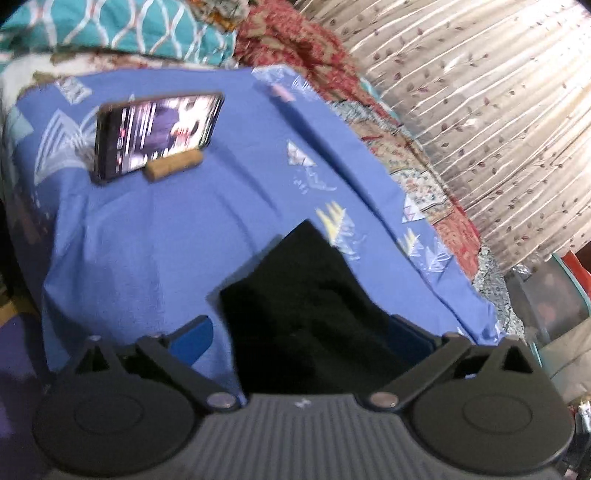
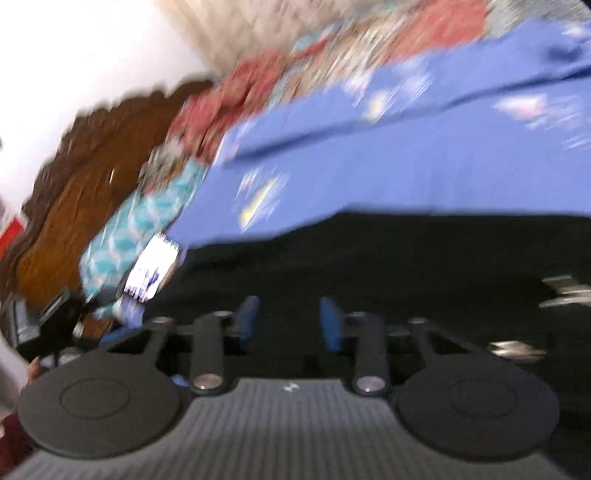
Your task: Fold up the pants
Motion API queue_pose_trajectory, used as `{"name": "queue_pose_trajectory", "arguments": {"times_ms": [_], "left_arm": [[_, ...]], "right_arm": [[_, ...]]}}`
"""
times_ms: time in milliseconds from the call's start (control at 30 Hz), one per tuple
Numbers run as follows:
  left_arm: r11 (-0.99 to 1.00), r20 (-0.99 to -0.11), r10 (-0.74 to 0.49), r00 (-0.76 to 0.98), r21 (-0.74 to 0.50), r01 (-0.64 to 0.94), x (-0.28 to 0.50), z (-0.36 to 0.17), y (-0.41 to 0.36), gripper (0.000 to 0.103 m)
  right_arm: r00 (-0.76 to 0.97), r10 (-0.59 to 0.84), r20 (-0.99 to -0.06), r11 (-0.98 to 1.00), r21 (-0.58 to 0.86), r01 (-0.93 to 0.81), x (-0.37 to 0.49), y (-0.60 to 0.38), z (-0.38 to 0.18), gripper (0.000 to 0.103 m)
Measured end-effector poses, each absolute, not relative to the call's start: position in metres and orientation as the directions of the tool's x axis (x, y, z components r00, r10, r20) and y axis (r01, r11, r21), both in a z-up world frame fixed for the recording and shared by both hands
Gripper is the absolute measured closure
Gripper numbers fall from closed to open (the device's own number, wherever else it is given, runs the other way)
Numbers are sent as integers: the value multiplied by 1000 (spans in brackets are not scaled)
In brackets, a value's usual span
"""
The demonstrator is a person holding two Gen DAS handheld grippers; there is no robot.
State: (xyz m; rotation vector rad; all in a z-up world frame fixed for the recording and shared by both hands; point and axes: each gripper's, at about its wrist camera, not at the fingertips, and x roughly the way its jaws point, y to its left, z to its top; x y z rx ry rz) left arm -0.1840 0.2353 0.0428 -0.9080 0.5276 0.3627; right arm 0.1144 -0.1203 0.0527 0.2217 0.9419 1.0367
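The black pants point(image 1: 306, 295) lie on a blue patterned sheet point(image 1: 147, 240) spread over a bed. In the left wrist view a folded end of them reaches up between the fingers of my left gripper point(image 1: 299, 336). Its jaws stand wide open, and the left pad point(image 1: 192, 339) is clear of the cloth. The right wrist view is blurred. There the pants point(image 2: 406, 258) fill the lower half, and my right gripper point(image 2: 289, 326) hangs close over them. Its blue pads point(image 2: 247, 325) stand a narrow gap apart, with no fold visibly pinched between them.
A phone point(image 1: 155, 136) with a lit screen leans on a small brown roll point(image 1: 173, 166) at the far side of the sheet. A teal pillow point(image 1: 110, 26), a red floral quilt point(image 1: 295, 40) and a curtain point(image 1: 480, 110) lie beyond. A brown wooden headboard point(image 2: 74, 203) stands at the left.
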Motion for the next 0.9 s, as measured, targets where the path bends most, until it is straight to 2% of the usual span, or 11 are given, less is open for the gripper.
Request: {"name": "queue_pose_trajectory", "arguments": {"times_ms": [100, 200, 267, 300, 367, 400, 500, 633, 733, 900], "left_arm": [[552, -593, 41, 804, -657, -513, -170, 24, 245, 0], [553, -590, 24, 807, -664, -502, -162, 11, 251, 1], [571, -582, 34, 812, -656, -494, -158, 8, 251, 6], [590, -575, 42, 817, -646, -485, -157, 8, 250, 28], [618, -576, 38, 816, -629, -473, -155, 10, 249, 63], [612, -562, 15, 827, -649, -452, -154, 10, 250, 70], [641, -498, -11, 867, -670, -376, -157, 24, 238, 74], [791, -453, -63, 889, -566, -232, -144, 52, 196, 74], [867, -452, -102, 886, -477, -143, -132, 65, 162, 73], [904, -461, -234, 856, -427, 17, -113, 70, 110, 73]], "right_arm": [[56, 791, -609, 498, 587, -638, 112, -62, 42, 84], [-40, 767, -641, 502, 637, -585, 117, -7, 31, 84], [-84, 749, -658, 530, 669, -522, 126, 21, 21, 84], [-102, 740, -665, 547, 684, -483, 129, 30, 15, 84], [-127, 719, -683, 587, 695, -414, 133, 44, 1, 84], [-128, 705, -698, 612, 689, -389, 135, 51, -6, 89], [-104, 704, -703, 630, 685, -366, 135, 57, -8, 92], [-110, 710, -695, 617, 691, -377, 134, 52, -5, 92], [-121, 762, -636, 586, 757, -289, 140, 33, -10, 86], [-9, 838, -546, 535, 824, -186, 153, -37, -4, 83]]}}
